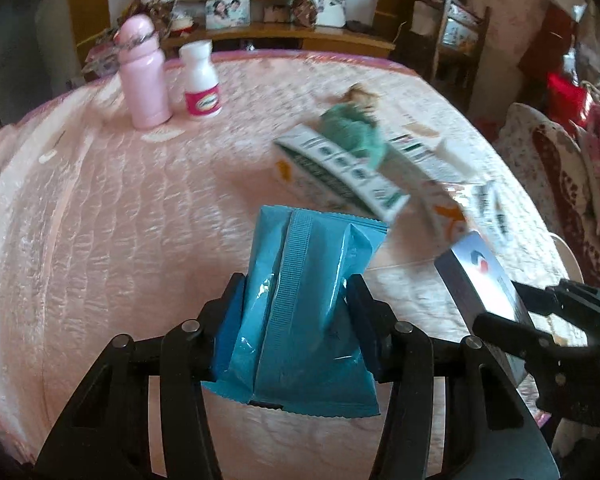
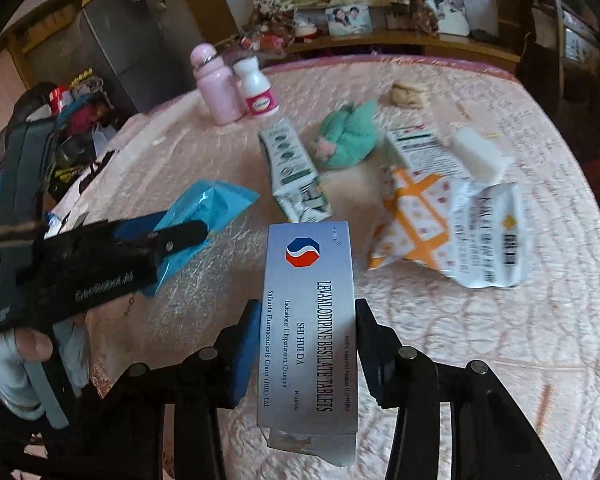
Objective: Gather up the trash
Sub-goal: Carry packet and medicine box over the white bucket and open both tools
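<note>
Both claws are loaded, the left gripper (image 1: 296, 312) clamped on a blue wrapper (image 1: 304, 280) and the right gripper (image 2: 306, 344) on a silver tablet box (image 2: 310, 320), so next comes carrying them off, leaving the cartons (image 2: 296, 176) ahead.

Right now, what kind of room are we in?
Most likely a lived-in home room: a round table under a pink quilted cover, a framed photo on the wooden shelf behind, and a grey fridge at the left.
</note>
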`<move>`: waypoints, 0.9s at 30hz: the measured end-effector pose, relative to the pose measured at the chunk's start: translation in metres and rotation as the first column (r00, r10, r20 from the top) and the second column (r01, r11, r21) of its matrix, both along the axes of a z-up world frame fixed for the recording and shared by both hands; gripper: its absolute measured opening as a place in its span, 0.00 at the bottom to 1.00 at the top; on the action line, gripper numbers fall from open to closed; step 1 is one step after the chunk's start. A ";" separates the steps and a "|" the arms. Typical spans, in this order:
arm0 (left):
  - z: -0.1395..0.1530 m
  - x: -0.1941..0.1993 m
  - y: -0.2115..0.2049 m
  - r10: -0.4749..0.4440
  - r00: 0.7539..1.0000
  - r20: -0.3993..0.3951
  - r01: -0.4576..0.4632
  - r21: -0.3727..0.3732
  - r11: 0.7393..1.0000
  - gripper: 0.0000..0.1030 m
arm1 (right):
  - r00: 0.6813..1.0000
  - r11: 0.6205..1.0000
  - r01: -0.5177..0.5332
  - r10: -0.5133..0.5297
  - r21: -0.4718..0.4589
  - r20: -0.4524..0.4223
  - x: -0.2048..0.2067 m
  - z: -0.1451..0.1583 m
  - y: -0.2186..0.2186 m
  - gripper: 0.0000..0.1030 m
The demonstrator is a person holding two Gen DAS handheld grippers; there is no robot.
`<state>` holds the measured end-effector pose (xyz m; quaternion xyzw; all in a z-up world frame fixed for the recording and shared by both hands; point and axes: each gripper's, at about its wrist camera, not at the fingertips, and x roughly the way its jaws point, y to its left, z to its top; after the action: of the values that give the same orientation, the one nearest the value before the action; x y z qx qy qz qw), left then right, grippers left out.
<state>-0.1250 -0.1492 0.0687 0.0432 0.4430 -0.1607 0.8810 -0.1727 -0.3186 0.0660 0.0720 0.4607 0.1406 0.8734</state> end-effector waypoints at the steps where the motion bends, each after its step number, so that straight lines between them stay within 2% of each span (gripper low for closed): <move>1: 0.003 -0.004 -0.006 -0.006 1.000 0.014 0.006 0.007 1.000 0.48 | 1.000 1.000 0.011 -0.011 0.001 0.008 -0.002 0.003 -0.005 0.43; 13: 0.024 -0.030 -0.070 -0.088 0.994 0.067 0.088 0.007 0.996 0.48 | 0.986 0.990 0.140 -0.140 0.007 0.089 -0.037 0.035 -0.066 0.43; 27: 0.034 -0.046 -0.162 -0.223 0.971 0.092 0.223 0.013 0.975 0.48 | 0.946 0.952 0.305 -0.305 0.020 0.107 -0.073 0.045 -0.154 0.43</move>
<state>-0.1712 -0.3112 0.1023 0.1013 0.3943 -0.2557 0.8769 -0.2461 -0.4722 0.1113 0.1360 0.3957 0.0081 0.9082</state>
